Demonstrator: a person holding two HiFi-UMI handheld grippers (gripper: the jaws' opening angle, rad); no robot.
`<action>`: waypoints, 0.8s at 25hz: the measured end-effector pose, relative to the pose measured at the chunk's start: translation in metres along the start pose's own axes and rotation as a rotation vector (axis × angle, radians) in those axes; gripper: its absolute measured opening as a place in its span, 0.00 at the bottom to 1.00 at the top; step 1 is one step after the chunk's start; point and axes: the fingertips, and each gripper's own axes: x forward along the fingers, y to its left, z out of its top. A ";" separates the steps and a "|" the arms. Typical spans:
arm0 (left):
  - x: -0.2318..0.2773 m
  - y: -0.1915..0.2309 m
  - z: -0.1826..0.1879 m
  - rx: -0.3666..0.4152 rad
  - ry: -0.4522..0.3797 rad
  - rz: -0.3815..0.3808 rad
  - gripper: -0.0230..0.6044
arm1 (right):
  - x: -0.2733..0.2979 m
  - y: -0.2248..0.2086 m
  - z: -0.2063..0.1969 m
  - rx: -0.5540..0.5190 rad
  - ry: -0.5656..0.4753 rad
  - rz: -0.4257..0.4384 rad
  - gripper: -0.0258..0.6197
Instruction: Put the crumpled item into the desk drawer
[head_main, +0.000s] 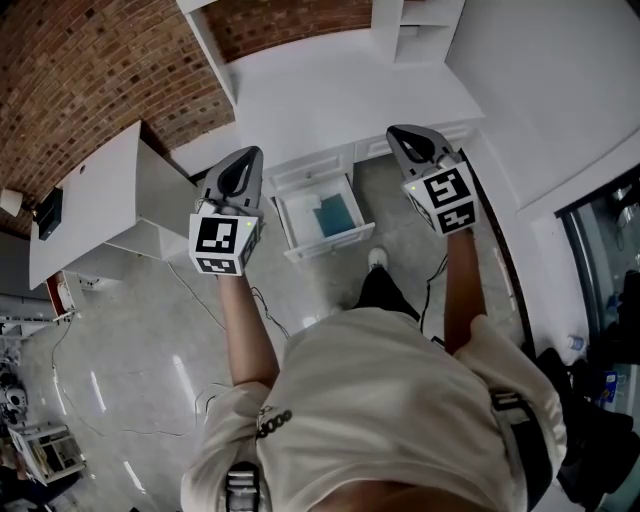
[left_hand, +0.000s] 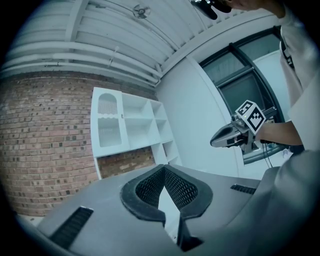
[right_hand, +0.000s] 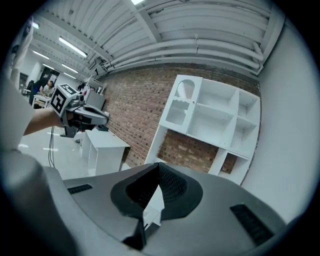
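Observation:
Seen from the head view, the white desk has one drawer pulled open below its front edge. A teal item lies inside the drawer; its shape is too small to tell. My left gripper hovers left of the drawer and my right gripper hovers right of it, both raised and pointing toward the desk. In the left gripper view the jaws meet at the tips with nothing between them. The right gripper view shows its jaws likewise shut and empty.
A white shelf unit stands at the back of the desk against a brick wall. A low white side table sits to the left. Cables trail over the glossy floor. A foot stands just in front of the drawer.

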 end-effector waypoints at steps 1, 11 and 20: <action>0.000 0.000 -0.001 -0.001 0.004 0.001 0.07 | 0.000 -0.001 -0.001 0.006 -0.001 0.000 0.05; 0.003 0.000 -0.015 -0.013 0.038 0.009 0.07 | 0.005 -0.004 -0.007 0.026 -0.005 -0.002 0.05; 0.015 -0.006 -0.024 -0.020 0.052 -0.010 0.07 | 0.009 -0.009 -0.017 0.054 -0.007 0.000 0.05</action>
